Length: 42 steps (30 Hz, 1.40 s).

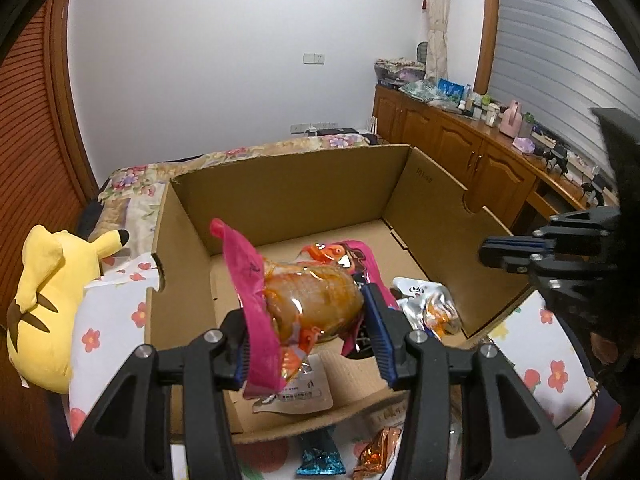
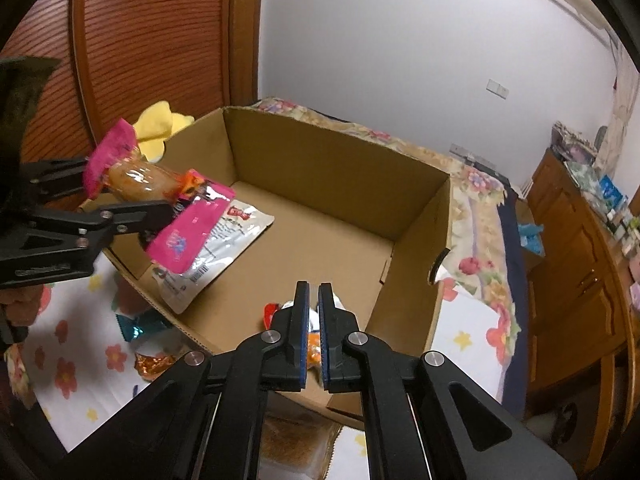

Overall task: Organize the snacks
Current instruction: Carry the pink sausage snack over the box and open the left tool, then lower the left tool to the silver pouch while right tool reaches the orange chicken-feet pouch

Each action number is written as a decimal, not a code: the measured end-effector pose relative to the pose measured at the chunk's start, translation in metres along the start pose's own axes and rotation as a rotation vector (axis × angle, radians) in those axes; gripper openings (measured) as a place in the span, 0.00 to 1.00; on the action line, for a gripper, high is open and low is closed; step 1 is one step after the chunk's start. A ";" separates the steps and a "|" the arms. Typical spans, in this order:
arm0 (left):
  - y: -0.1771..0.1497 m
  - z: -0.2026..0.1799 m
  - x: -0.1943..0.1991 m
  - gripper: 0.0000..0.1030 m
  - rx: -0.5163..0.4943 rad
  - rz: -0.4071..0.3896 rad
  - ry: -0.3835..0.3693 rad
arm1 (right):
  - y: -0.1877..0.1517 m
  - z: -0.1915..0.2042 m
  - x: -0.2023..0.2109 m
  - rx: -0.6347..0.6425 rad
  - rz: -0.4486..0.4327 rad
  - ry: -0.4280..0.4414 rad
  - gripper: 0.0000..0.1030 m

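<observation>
An open cardboard box (image 1: 300, 184) (image 2: 340, 168) stands on a floral sheet. My left gripper (image 1: 308, 312) (image 2: 128, 188) is shut on a pink and clear snack pack (image 1: 312, 300) (image 2: 136, 176), held above the box's near left corner. Below it, another pink pack (image 2: 188, 240) lies on a white pack (image 2: 232, 232) on the box floor. My right gripper (image 2: 313, 287) (image 1: 486, 254) is shut with nothing between its pads, over the box's near right side. A small silver and orange packet (image 1: 428, 304) (image 2: 276, 312) lies in the box just beyond its fingertips.
A yellow plush toy (image 1: 44, 300) (image 2: 160, 128) sits left of the box. A blue wrapper (image 1: 320, 456) (image 2: 136, 326) and an orange wrapper (image 1: 376, 452) (image 2: 154, 362) lie on the sheet before the box. A wooden cabinet (image 1: 460, 140) with clutter runs along the right.
</observation>
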<state>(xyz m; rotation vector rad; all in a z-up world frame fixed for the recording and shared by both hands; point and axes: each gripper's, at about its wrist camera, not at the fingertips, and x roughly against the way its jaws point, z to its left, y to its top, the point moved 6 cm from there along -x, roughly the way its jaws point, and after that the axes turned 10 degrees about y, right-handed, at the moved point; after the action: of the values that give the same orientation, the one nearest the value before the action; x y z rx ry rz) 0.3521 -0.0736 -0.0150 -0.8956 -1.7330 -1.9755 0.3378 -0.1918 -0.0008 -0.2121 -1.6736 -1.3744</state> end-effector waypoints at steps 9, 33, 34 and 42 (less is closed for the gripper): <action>0.006 0.004 -0.008 0.54 0.036 0.001 0.016 | 0.003 -0.001 0.030 -0.038 -0.059 0.021 0.18; -0.080 -0.003 0.111 0.63 -0.019 -0.081 -0.041 | -0.087 0.083 0.094 -0.111 -0.125 0.070 0.56; -0.087 -0.004 0.113 0.63 -0.020 -0.079 -0.045 | -0.100 0.088 0.090 -0.117 -0.113 0.074 0.56; -0.127 -0.016 0.121 0.71 -0.029 -0.065 -0.085 | -0.156 0.110 0.067 -0.136 -0.038 0.104 0.56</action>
<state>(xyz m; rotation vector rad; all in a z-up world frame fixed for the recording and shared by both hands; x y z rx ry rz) 0.1778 -0.0501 -0.0296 -0.9575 -1.8058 -2.0368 0.1420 -0.1818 -0.0525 -0.1844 -1.5068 -1.5041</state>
